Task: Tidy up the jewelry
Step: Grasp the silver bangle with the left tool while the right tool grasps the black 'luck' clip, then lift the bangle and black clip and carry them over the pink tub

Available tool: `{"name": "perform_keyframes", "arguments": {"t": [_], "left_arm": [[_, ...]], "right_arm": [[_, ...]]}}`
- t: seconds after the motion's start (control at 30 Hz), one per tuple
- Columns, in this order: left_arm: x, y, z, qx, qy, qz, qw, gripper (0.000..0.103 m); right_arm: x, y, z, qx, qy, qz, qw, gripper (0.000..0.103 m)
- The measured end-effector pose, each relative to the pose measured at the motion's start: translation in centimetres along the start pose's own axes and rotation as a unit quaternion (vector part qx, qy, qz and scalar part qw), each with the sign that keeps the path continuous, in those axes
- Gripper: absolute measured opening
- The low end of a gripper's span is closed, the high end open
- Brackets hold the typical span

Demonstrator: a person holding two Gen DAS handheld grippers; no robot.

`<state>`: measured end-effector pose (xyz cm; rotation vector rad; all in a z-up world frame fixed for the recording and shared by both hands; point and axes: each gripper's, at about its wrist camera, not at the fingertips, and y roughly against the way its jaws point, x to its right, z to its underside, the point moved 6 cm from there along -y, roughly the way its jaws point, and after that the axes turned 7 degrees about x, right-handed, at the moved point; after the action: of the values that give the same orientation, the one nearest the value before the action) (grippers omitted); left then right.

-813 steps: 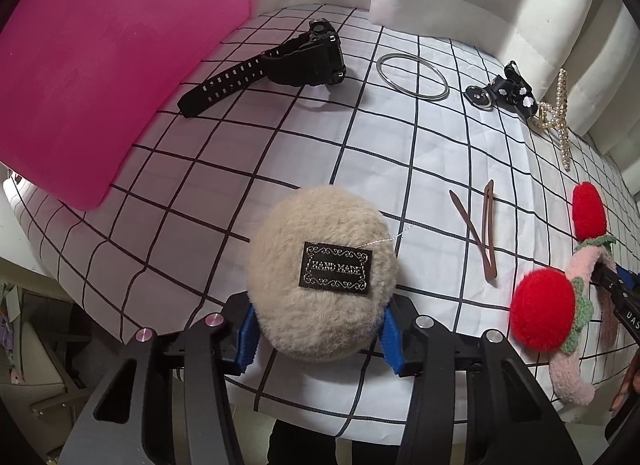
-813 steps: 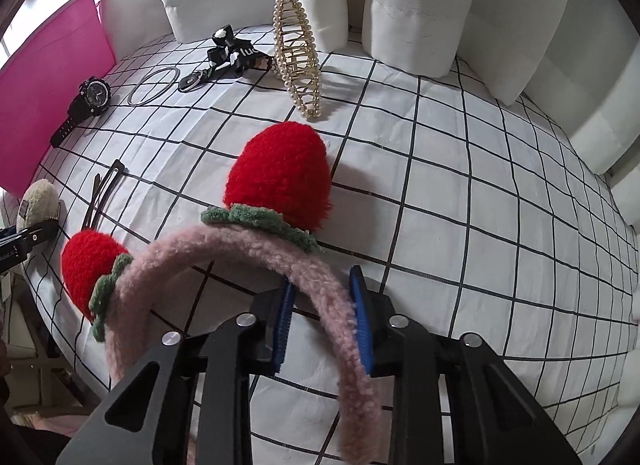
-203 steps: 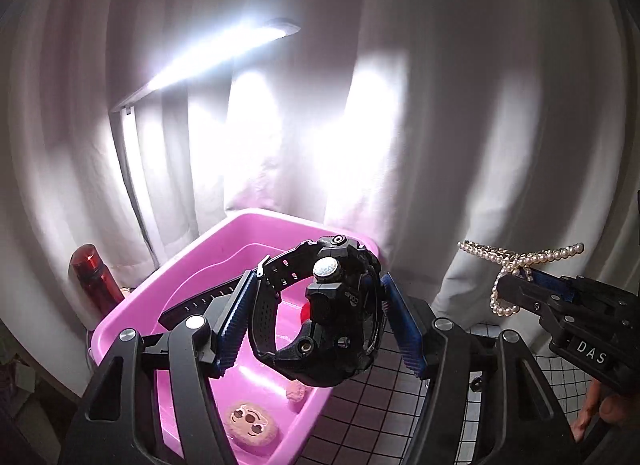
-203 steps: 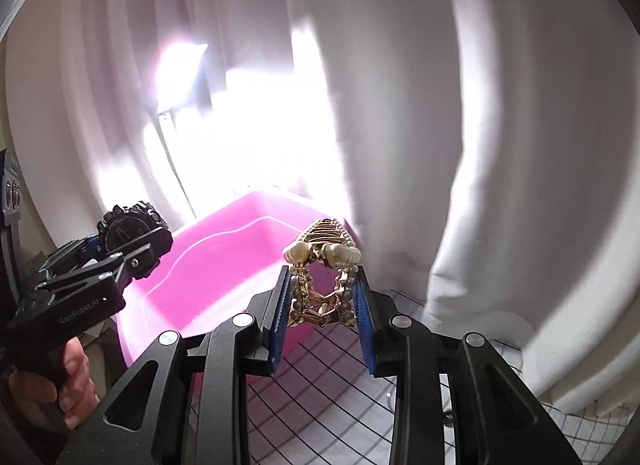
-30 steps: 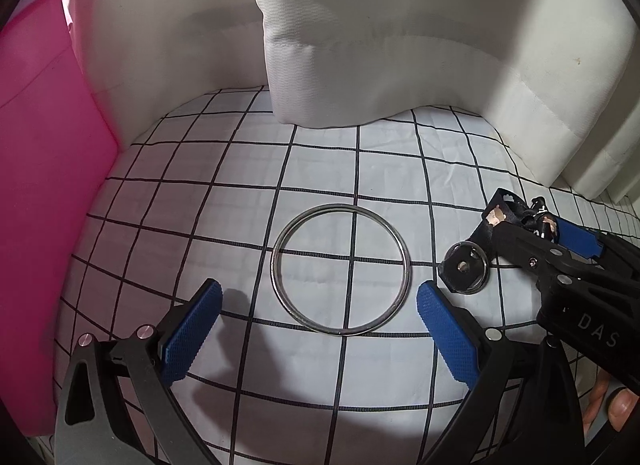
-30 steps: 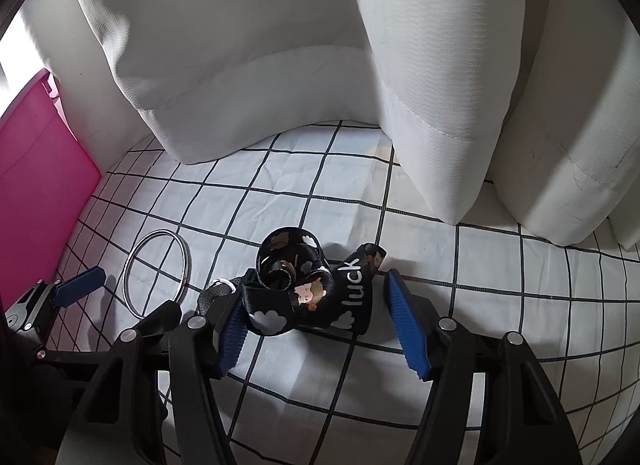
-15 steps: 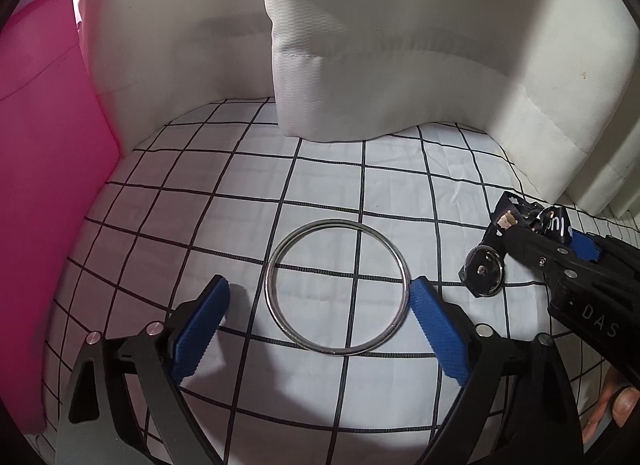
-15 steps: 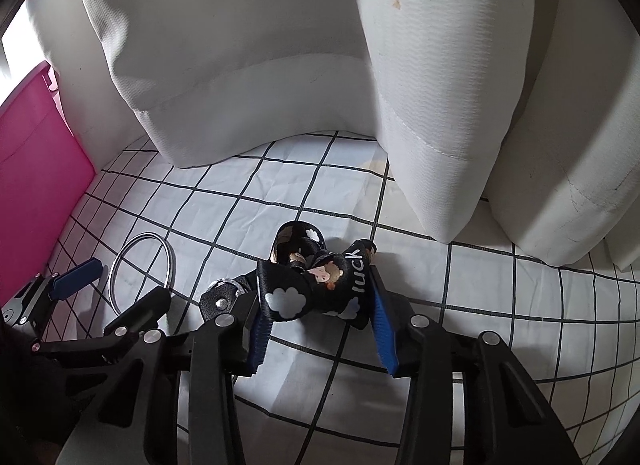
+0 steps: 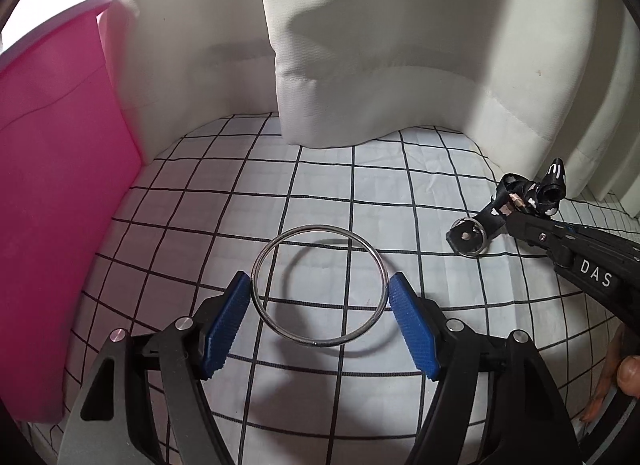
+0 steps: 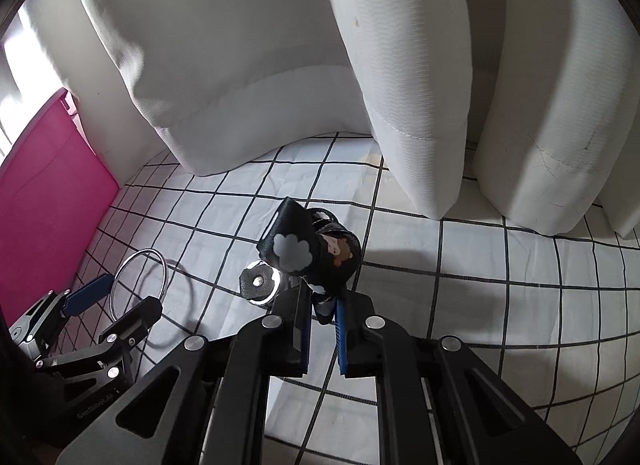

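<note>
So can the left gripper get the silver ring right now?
Probably yes. The silver ring sits between the left gripper pads, both touching its rim, and nothing blocks it. The right gripper is off aside, holding the black strap.

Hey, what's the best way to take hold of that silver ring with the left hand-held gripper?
Pinch the silver ring across its widest span, one blue pad on each outer edge, approaching from its near side. It is a thin hoop, so only the rim offers grip. The left hand-held gripper already holds it this way.

Silver bangle (image 9: pixel 319 285) between claw (image 9: pixel 320 321) pads
</note>
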<state>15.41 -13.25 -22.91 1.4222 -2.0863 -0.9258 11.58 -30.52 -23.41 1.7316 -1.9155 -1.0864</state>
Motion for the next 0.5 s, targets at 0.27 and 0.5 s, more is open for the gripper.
{"name": "perform_keyframes", "arguments": {"t": [0.27,0.5], "left_arm": [[0.3,3.5,-1.0,0.023,0.001,0.015,0.9996,0.069],[0.0,6.7,-1.8,0.042,0.004,0.03,0.9987,0.069]], "right_arm": [[-0.3,4.2,-0.1,0.023,-0.018,-0.01,1.0,0.01],[-2.4,8.1,-0.3,0.034,-0.003,-0.017,0.999,0.01]]}}
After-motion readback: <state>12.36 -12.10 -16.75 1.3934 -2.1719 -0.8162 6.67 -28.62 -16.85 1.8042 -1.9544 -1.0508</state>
